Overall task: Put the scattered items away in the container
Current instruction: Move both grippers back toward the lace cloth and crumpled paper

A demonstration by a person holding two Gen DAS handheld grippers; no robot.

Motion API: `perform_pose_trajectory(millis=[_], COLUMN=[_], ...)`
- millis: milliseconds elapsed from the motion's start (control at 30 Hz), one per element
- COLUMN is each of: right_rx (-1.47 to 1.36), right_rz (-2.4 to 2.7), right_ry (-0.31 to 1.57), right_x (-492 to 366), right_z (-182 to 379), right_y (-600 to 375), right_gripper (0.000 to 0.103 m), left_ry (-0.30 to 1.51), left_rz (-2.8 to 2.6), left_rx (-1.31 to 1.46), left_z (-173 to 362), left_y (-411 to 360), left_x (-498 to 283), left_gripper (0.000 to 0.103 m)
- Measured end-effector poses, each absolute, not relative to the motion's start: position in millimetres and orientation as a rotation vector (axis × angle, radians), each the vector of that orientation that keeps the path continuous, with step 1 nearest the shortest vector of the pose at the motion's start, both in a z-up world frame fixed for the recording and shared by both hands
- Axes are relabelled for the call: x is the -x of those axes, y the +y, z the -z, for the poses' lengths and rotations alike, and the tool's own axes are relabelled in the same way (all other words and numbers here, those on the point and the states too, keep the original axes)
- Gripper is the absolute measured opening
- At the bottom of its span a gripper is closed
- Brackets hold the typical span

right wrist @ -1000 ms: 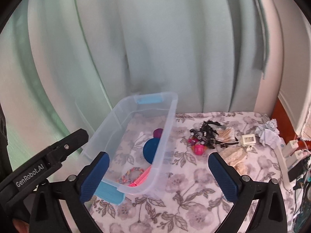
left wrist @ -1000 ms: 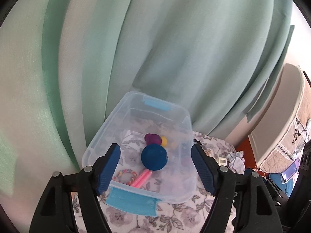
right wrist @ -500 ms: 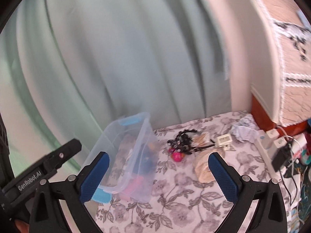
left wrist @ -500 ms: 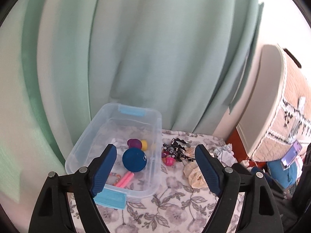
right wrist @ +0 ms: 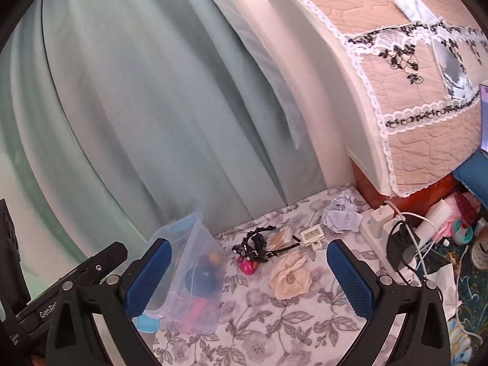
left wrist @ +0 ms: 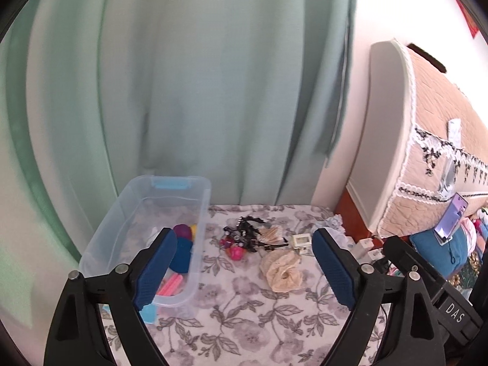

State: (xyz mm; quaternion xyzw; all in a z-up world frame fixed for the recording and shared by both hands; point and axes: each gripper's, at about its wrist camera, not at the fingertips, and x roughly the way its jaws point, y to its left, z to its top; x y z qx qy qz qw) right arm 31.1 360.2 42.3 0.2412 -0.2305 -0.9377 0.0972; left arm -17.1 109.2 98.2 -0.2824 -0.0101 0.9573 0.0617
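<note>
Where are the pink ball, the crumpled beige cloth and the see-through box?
pink ball point(left wrist: 236, 252), left wrist view, its round front.
crumpled beige cloth point(left wrist: 282, 270), left wrist view, its middle folds.
see-through box point(left wrist: 205, 210), left wrist view, its right wall.

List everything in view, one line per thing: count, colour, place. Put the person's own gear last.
container: 1, clear with blue latches, left on the floral cloth.
ball: 1, dark blue, inside the container.
pink sticks: pink, count unclear, near end of the container.
purple and yellow pieces: 1 each, in the container behind the ball.
black hair-clip tangle: 1 pile, black, on the cloth right of the container.
pink toy: 1, pink, against the tangle's near side.
cream scrunchie: 1, cream, nearer than the tangle.
small white device: 1, white, right of the tangle.
crumpled tissue: 1, pale blue-white, far right of the cloth.
power strip: 1, white, right edge.
curtain: green, behind.
left hand-held gripper: 1, black with blue pads, jaws opening, nothing between them.
right hand-held gripper: 1, same colours, open, empty.
</note>
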Motion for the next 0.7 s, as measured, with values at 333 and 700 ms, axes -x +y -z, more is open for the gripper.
perform_pose_trajectory(millis=[333, 700], right_rx=[-0.662, -0.783], right_rz=[2.811, 2.814], right_ry=[-0.716, -0.72], right_x=[-39.7, -15.1], right_z=[-30.1, 6.6], right_y=[390.3, 401.5], right_gripper=[0.103, 0.103], left_ry=[-0.083, -0.163], left_rz=[-2.85, -2.762], left_rx=[0.869, 0.94], left_z=[-85.5, -49.3], left_y=[132.8, 142.6], left_x=[20.6, 45.8], left_gripper=[0.102, 0.103])
